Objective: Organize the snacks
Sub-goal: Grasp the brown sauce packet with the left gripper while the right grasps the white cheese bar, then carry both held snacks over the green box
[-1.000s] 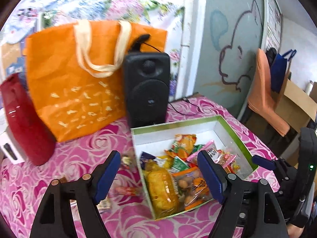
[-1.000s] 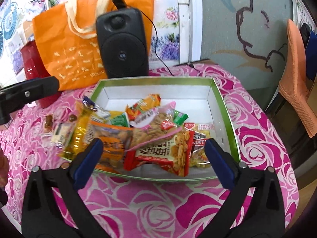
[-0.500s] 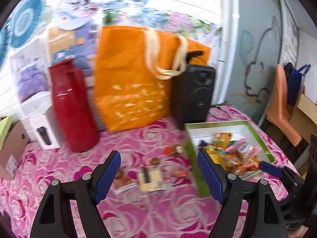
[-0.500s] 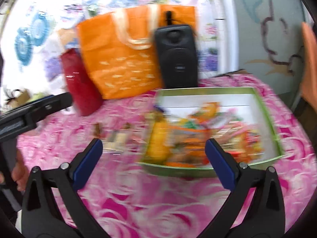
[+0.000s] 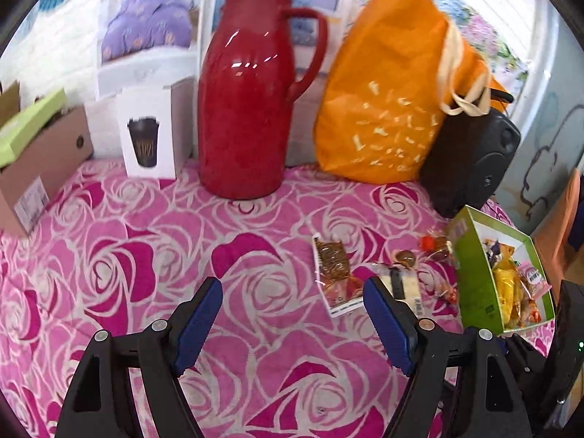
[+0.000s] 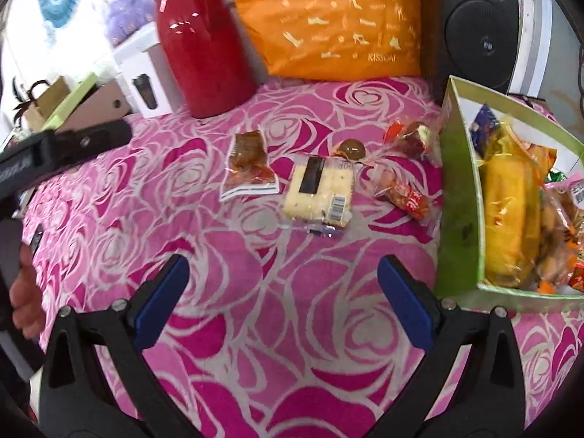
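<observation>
Left tool: jaws stood wide apart, nothing between them, above bare pink rose-patterned tabletop.
Right tool: jaws spread wide, empty, over the same cloth.
Loose snacks: a clear packet of brown pieces, a clear-wrapped pale cracker block, a round brown sweet, a red-wrapped small packet and a red and gold wrapped sweet lay on the tabletop, between the two tools' reach and the box.
Green cardboard box: stood right of the loose snacks, filled with mixed wrapped snacks.
Behind: tall glossy red jug, orange fabric tote bag, black speaker.
</observation>
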`<state>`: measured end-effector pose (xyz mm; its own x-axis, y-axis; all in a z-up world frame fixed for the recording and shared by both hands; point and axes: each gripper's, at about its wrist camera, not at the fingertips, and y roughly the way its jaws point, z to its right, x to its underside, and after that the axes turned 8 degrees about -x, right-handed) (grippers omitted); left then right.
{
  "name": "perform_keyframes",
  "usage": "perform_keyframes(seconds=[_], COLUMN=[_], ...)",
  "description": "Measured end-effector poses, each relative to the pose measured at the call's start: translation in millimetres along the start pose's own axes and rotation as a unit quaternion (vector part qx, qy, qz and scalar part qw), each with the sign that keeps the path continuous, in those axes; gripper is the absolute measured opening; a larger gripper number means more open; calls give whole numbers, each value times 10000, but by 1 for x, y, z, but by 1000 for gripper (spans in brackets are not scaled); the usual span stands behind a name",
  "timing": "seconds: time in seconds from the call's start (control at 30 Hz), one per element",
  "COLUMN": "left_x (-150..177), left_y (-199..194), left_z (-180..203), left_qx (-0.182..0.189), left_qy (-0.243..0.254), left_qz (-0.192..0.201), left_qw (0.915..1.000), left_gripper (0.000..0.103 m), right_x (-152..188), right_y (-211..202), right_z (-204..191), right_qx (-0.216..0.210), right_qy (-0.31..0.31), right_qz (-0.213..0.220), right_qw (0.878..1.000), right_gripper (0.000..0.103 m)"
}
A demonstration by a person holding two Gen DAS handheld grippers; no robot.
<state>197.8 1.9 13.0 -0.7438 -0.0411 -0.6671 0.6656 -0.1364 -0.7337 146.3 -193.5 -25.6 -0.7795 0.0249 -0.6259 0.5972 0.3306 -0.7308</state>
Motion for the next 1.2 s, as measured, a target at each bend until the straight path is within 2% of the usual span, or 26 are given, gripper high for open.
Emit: perform_keyframes(seconds=[0.17,0.3,0.33,0.4,0.43,0.47,0.57,0.63,0.73,0.8,0.9,1.07,1.13,1.2], left_x=[-1,-3,-6,-8,-9,-11,-16,-16,-15,-14,-14,-15,-13,-10], left_y=[21,41,50,60,66,72,90,102,116,124,130,131,128,121], left_z=[0,10,15,23,30,37,52,60,66,68,65,68,70,69], left_qx=[15,197,244,335,383,390,412,418,398,358,463,396,366,389], left_qy=[2,14,7,11,36,78,195,223,252,285,230,278,392,433], left_qz=[-90,-293,-393,-484,-514,-516,-640,-737,-885,-992,-1043,-1030,-997,-1025], left_qw=[10000,9994,9989,9983,9979,9979,9969,9962,9950,9940,9932,9935,9936,9930], left_gripper=[81,81,81,81,81,81,80,78,64,42,41,39,39,38], right_x=[-21,-29,-28,-23,-21,-18,-9,-2,5,2,-4,-12,-11,-10], right_y=[32,59,66,69,65,60,48,42,32,35,40,54,56,54], right_z=[4,16,21,30,30,30,30,31,33,33,30,33,33,32], right_qx=[423,770,761,795,856,891,823,769,683,616,564,735,812,792], right_qy=[291,544,663,819,749,714,649,620,606,555,465,451,362,298], right_qz=[-163,-306,-408,-462,-374,-370,-387,-377,-345,-378,-407,-472,-465,-454], right_qw=[9985,9951,9941,9924,9928,9928,9937,9944,9952,9958,9965,9952,9950,9954], right_gripper=[102,102,98,78,74,71,71,71,71,76,81,82,70,67])
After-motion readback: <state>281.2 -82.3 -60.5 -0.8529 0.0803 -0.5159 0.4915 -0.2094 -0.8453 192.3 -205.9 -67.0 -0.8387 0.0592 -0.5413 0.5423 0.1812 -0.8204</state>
